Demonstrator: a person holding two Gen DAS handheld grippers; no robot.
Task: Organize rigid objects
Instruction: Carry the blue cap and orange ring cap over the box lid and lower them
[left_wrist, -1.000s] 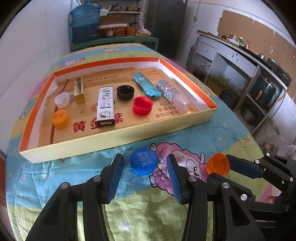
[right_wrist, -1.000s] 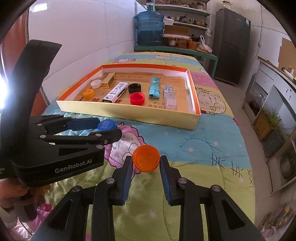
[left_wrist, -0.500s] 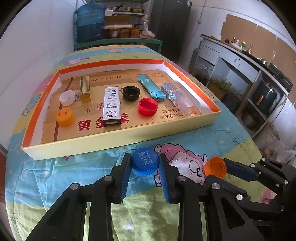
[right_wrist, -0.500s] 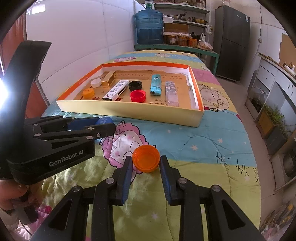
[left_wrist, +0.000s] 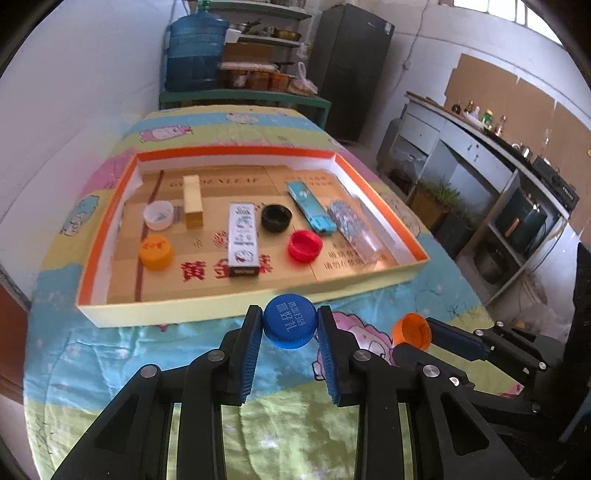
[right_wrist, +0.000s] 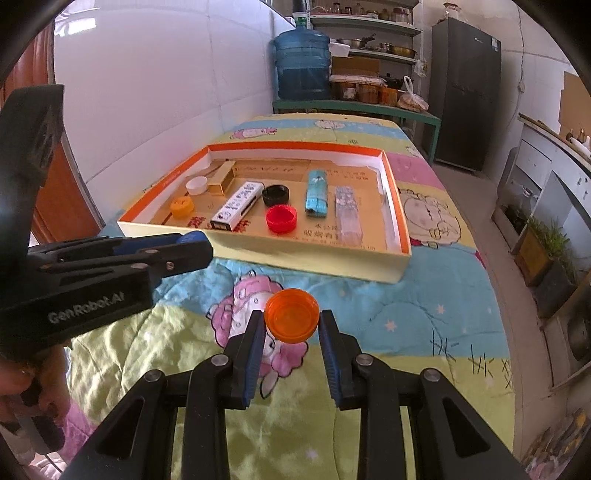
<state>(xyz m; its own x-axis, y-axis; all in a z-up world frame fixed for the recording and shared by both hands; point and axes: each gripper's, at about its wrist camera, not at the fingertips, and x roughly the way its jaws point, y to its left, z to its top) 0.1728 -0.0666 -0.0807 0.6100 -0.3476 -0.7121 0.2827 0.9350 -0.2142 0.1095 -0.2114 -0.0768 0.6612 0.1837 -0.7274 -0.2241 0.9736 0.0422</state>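
Cartoon-print cloth covers the tabletop under my left hand-held gripper (left_wrist: 290, 325), which is clamped on the blue cap (left_wrist: 290, 320) — light, stiff, ribbed rim, so pads on opposite sides suit it. It points steeply down, the tray (left_wrist: 258, 295) just ahead. My right hand-held gripper (right_wrist: 291, 323) grips the orange cap (right_wrist: 291, 315) likewise.

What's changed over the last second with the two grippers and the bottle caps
The left gripper closed its fingers on the blue cap and lifted it off the quilt, toward the box. The right gripper kept its hold on the orange cap. Everything inside the box stayed where it was.
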